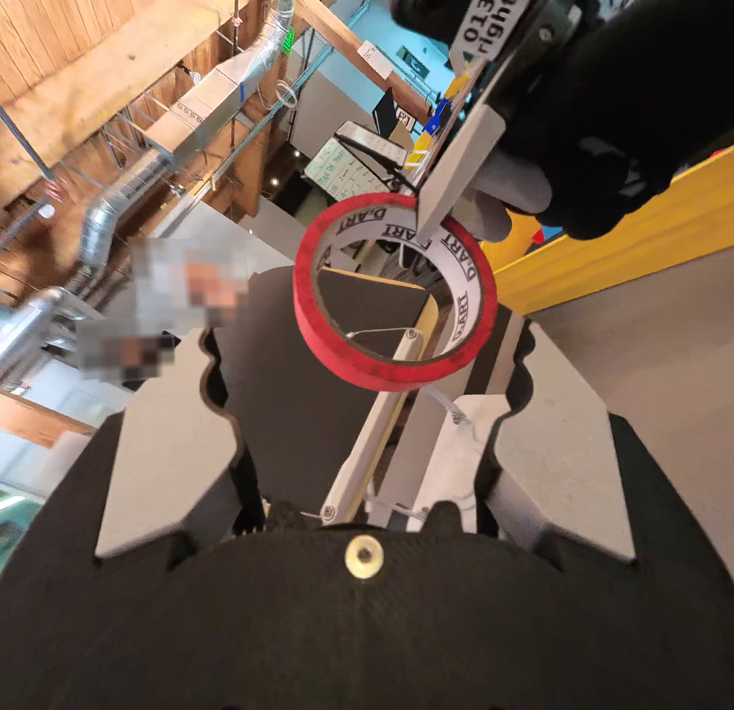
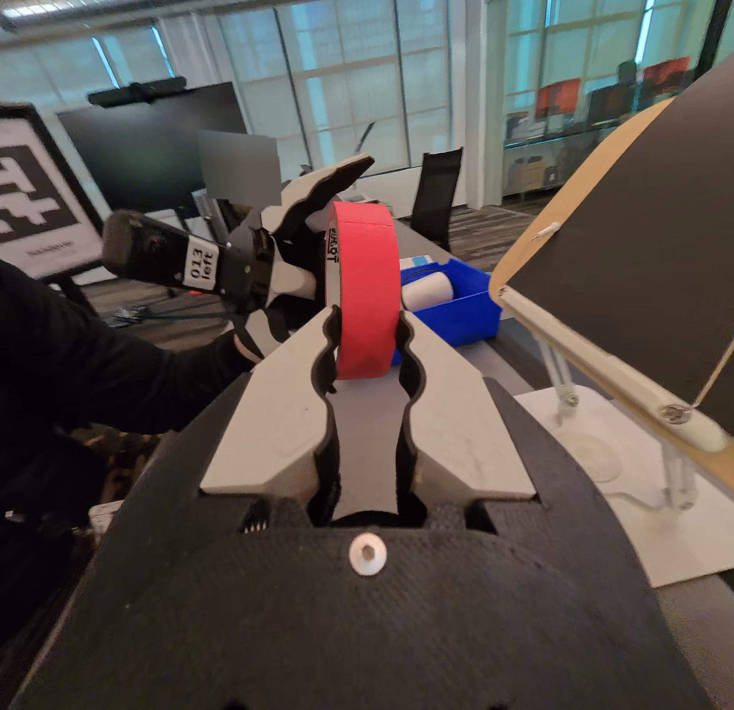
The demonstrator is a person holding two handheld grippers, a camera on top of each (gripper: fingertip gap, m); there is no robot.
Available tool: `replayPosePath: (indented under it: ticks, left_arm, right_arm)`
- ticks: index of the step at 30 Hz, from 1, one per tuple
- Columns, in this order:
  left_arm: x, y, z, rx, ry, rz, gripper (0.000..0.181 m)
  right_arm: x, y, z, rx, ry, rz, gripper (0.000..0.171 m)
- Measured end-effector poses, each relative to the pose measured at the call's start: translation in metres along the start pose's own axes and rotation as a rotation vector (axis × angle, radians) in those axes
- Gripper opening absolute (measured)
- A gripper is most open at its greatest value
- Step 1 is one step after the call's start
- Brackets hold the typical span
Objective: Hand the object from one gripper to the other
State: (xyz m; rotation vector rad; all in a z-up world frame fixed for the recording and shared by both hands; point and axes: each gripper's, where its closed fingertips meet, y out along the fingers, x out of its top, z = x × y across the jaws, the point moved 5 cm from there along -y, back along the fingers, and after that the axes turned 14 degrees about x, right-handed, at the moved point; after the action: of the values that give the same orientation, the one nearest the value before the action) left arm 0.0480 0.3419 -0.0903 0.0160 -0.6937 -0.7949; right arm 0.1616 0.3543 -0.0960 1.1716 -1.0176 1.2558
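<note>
A red tape roll (image 2: 365, 278) with a white printed core stands on edge, pinched across its width by my right gripper (image 2: 366, 315), which is shut on it. In the left wrist view the same roll (image 1: 317, 333) hangs from the right gripper (image 1: 445, 230), which comes in from the upper right, held by a black-gloved hand. My left gripper (image 1: 365, 329) is open wide, its fingers either side of the roll and apart from it. In the right wrist view the left gripper (image 2: 313, 250) reaches in from the left, with one finger (image 2: 337, 178) past the roll's top.
A blue bin (image 2: 456, 317) holding a white roll (image 2: 427, 292) sits on the grey table (image 2: 496, 357) behind the tape. A tilted black board with a wooden edge (image 2: 635, 214) on a white base (image 2: 595, 472) stands at the right. A person's black sleeve (image 2: 99, 353) is at the left. My hands' fingertips stand some 5 cm from each other.
</note>
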Motion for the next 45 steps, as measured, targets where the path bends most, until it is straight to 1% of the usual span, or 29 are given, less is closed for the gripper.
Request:
replayPosePath:
  ticks: [2,3,6,8,13,15,18,20,21,22,25,26,27,28,29,32,35,38,40,43,45]
  left_arm:
    - [0.0,0.0,-0.008,-0.013,0.061,-0.004,0.143]
    - [0.002,0.0,-0.01,-0.016,0.077,-0.01,0.14]
    - [0.003,-0.001,-0.02,-0.062,0.118,-0.007,0.125]
    - [0.004,-0.003,-0.023,-0.072,0.111,-0.027,0.11]
    - [0.006,-0.005,-0.02,-0.079,0.104,-0.027,0.107]
    - [0.006,-0.005,-0.019,-0.07,0.109,-0.024,0.107]
    - [0.007,-0.005,-0.016,-0.081,0.058,-0.02,0.107]
    - [0.007,-0.005,-0.014,-0.094,0.006,-0.009,0.107]
    - [0.007,-0.005,-0.013,-0.099,-0.024,-0.009,0.107]
    - [0.007,-0.005,-0.01,-0.105,-0.061,-0.018,0.107]
    - [0.009,-0.008,0.001,-0.135,-0.206,-0.039,0.107]
    - [0.008,-0.009,0.005,-0.14,-0.231,-0.04,0.107]
    - [0.006,-0.01,0.006,-0.164,-0.259,-0.036,0.107]
    - [0.005,-0.011,0.007,-0.193,-0.289,-0.032,0.107]
    - [0.003,-0.011,0.008,-0.208,-0.317,-0.03,0.107]
    - [0.0,-0.015,0.003,-0.337,-0.401,-0.019,0.107]
    - [0.003,-0.02,-0.003,-0.432,-0.428,-0.015,0.107]
    - [0.008,-0.025,-0.011,-0.522,-0.446,-0.022,0.107]
    - [0.01,-0.026,-0.016,-0.555,-0.436,-0.017,0.107]
    - [0.009,-0.029,-0.019,-0.597,-0.449,-0.013,0.107]
    - [0.011,-0.032,-0.024,-0.648,-0.457,-0.018,0.107]
  right_arm:
    - [-0.003,0.0,0.0,0.036,0.05,-0.004,0.025]
    - [-0.005,0.0,0.001,0.057,0.066,-0.002,0.025]
    - [-0.007,0.003,0.005,0.118,0.1,-0.006,0.025]
    - [-0.009,0.005,0.007,0.139,0.113,0.001,0.026]
    - [-0.008,0.007,0.008,0.151,0.119,-0.012,0.026]
    - [-0.006,0.008,0.008,0.144,0.104,-0.02,0.026]
    - [-0.004,0.01,0.01,0.123,0.048,-0.013,0.029]
    - [-0.002,0.011,0.012,0.097,0.003,0.001,0.041]
    - [0.0,0.011,0.011,0.078,-0.019,-0.003,0.052]
    - [0.003,0.01,0.012,0.061,-0.048,-0.008,0.059]
    - [0.014,0.003,0.015,0.013,-0.15,-0.027,0.075]
    - [0.016,0.002,0.017,-0.005,-0.195,-0.015,0.077]
    - [0.018,0.001,0.02,-0.021,-0.254,0.001,0.079]
    - [0.018,0.001,0.023,-0.035,-0.305,0.024,0.085]
    - [0.017,0.002,0.024,-0.052,-0.342,0.063,0.093]
    - [0.009,0.008,0.029,-0.094,-0.472,0.202,0.102]
    - [0.003,0.019,0.038,-0.062,-0.544,0.263,0.102]
    - [-0.004,0.029,0.042,-0.041,-0.586,0.302,0.098]
    - [-0.009,0.034,0.045,-0.019,-0.608,0.324,0.097]
    - [-0.013,0.037,0.051,0.018,-0.637,0.343,0.089]
    - [-0.017,0.04,0.055,0.047,-0.64,0.366,0.091]
